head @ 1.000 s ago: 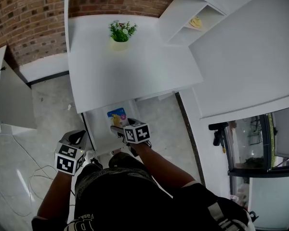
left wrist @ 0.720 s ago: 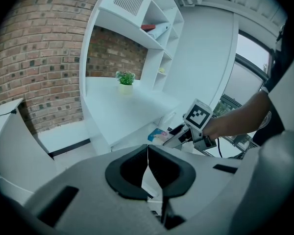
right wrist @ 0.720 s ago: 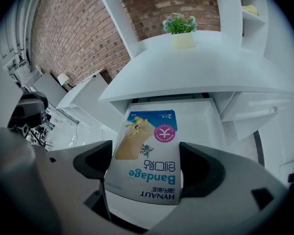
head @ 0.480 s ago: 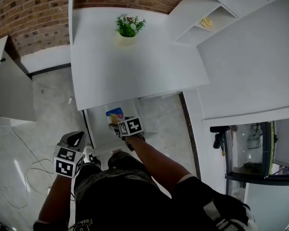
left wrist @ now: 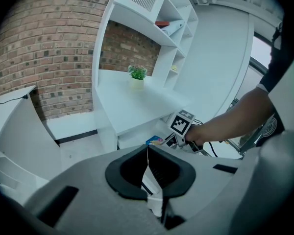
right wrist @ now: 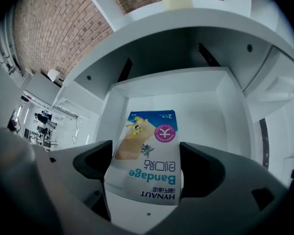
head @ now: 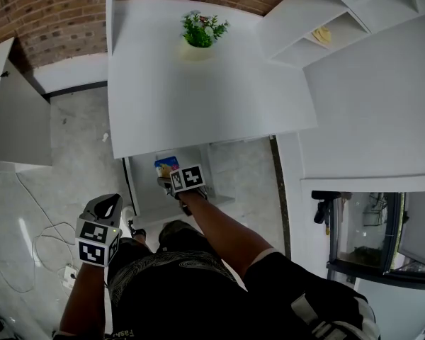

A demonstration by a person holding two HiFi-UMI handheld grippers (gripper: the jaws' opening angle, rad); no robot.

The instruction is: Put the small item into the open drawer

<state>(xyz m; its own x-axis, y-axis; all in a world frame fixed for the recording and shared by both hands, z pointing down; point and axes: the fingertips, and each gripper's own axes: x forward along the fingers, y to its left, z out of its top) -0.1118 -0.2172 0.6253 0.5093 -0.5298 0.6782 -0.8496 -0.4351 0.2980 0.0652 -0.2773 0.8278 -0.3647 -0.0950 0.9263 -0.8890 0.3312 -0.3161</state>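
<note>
Left gripper (head: 108, 205): low, off the near left corner of the worktop (head: 198, 98), jaws pressed together, nothing between them. Open drawer (head: 143, 190): juts out beneath the worktop's near edge. Right gripper (head: 168, 183): over the drawer, jaws clamped on the sides of the bandage box (right wrist: 147, 163). The box sits over the drawer's inside, toward its front. Potted plant (head: 204, 30): worktop's far edge.

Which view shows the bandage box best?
The right gripper view: the blue-and-white cardboard bandage box sits large between the right tongs, print legible. The head and left gripper views show only a small blue patch.
</note>
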